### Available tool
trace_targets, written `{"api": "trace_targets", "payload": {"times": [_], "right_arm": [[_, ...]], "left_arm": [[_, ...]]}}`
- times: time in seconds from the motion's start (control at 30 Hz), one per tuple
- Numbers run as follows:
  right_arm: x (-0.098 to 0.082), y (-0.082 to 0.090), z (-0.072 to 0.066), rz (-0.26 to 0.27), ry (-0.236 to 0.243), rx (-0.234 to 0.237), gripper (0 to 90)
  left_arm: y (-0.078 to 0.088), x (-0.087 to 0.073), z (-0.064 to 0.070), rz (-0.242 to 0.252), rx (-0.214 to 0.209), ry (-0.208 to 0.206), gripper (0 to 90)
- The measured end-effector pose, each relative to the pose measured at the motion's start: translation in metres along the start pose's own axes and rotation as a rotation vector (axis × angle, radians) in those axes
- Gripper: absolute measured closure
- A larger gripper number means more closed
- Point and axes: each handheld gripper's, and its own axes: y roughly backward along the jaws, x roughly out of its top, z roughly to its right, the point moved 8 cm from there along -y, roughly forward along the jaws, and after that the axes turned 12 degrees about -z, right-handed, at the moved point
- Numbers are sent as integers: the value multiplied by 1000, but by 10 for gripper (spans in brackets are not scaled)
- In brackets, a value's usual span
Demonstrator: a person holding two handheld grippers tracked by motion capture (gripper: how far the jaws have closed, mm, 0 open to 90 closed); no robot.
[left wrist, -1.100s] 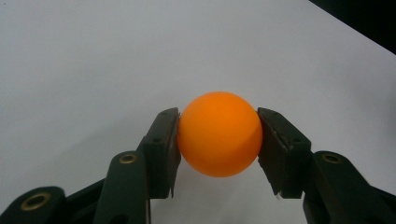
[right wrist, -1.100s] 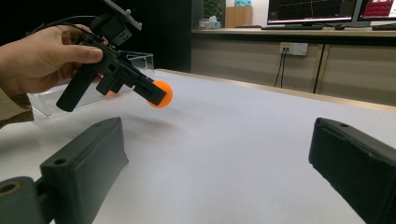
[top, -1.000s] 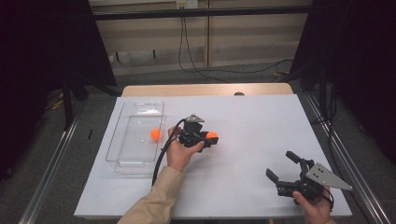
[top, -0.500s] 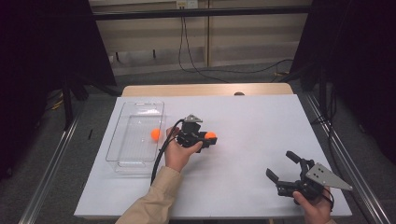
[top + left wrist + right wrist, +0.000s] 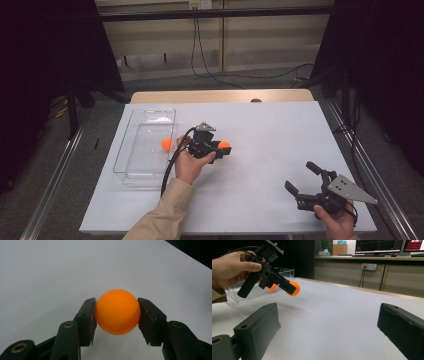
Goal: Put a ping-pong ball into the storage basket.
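My left gripper (image 5: 223,148) is shut on an orange ball (image 5: 224,145) and holds it a little above the white table near the middle. In the left gripper view both pads press the ball (image 5: 117,311) at its sides. The right gripper view shows that gripper (image 5: 292,290) lifted off the table with the ball (image 5: 295,288) at its tip. A second orange ball (image 5: 166,143) lies inside the clear tray (image 5: 131,172) to the left. My right gripper (image 5: 301,180) stands open near the front right corner, nothing between its jaws.
The clear rectangular tray (image 5: 287,272) sits along the table's left side. A white sheet (image 5: 280,130) covers the tabletop, with a strip of wood (image 5: 220,96) at the far edge. Dark curtains and cables lie beyond the table.
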Motion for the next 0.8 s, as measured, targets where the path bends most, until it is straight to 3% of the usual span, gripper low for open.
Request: {"api": "trace_targets", "payload": {"times": [0.8], "right_arm": [[0, 0, -1, 0, 4, 2, 33]], "left_arm": [[21, -1, -7, 7, 15, 12, 510]]}}
